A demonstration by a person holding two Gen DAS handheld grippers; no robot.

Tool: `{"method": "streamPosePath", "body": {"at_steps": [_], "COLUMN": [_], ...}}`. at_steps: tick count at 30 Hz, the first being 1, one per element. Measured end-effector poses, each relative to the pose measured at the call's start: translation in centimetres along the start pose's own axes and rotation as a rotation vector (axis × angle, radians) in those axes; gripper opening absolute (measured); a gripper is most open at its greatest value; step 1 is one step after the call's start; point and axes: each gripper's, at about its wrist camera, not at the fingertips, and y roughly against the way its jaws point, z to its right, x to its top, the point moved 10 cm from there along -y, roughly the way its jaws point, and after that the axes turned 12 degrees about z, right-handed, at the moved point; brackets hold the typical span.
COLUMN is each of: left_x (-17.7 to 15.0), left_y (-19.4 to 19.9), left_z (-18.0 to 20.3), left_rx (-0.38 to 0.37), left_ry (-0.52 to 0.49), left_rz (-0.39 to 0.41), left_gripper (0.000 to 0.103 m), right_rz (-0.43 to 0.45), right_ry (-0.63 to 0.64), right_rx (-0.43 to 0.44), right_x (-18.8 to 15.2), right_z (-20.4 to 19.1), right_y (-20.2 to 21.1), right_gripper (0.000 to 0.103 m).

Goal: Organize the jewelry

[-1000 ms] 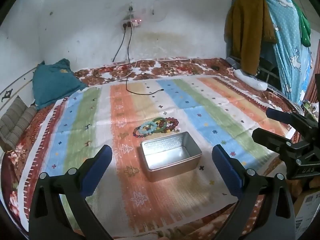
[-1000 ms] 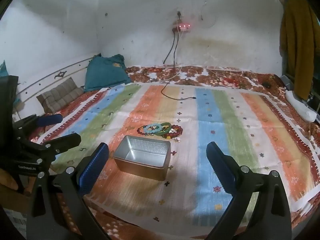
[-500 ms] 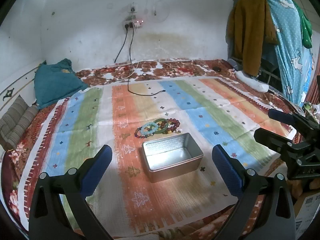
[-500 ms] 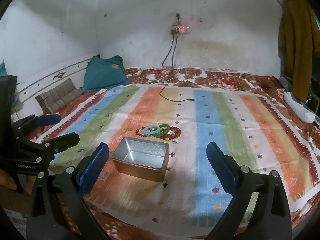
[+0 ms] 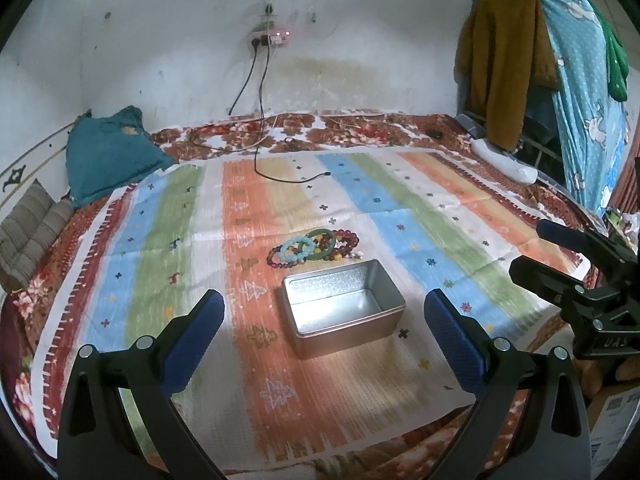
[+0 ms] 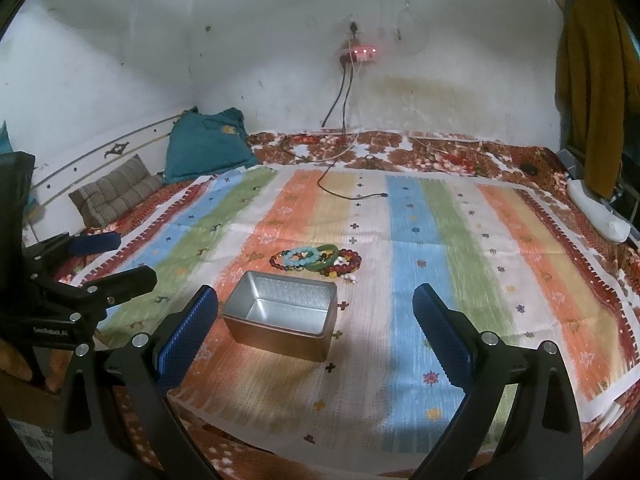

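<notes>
Left wrist view looks down on a bed under a striped blanket (image 5: 168, 240), with the left claw (image 5: 324, 332) spread wide and holding nothing, its blue pads framing an open metal tin (image 5: 344, 312) that stands empty on the orange stripe; just beyond the tin's far rim lies a cluster of bracelets (image 5: 314, 248), a pale blue beaded one, a green bangle and dark red beaded strands overlapping each other, none of them inside the tin; so the task, as I judge it, has not begun in any visible way, and every piece is left to be picked up and dropped into the tin; the right claw (image 5: 560, 256) shows at this view's right edge, parted and empty, well apart from the jewelry; right wrist view shows the same tin (image 6: 280, 320) and bracelets (image 6: 316, 260) from the other side, with the right claw (image 6: 316, 332) wide open and the left claw (image 6: 104, 260) at its left edge; only this view reveals a few small pale beads on the blanket just beside the red strands, and a striped cushion (image 6: 116, 192) in full next to the teal pillow (image 6: 208, 144); only the left wrist view shows the hanging clothes (image 5: 540, 72) clearly.
</notes>
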Motion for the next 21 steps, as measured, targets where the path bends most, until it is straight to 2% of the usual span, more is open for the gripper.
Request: {"method": "streamPosePath", "body": {"at_steps": [21], "left_x": [-0.1], "left_y": [-0.4], "left_z": [-0.5], "left_rx": [0.011], "left_ry": [0.017], "left_rz": [-0.025], "left_gripper": [0.097], "right_rz": [-0.051], "right_ry": [-0.003], "right_rx": [-0.005], "right_x": [-1.1], "right_z": [-0.1], "right_y": [-0.9], "right_gripper": [0.099]}}
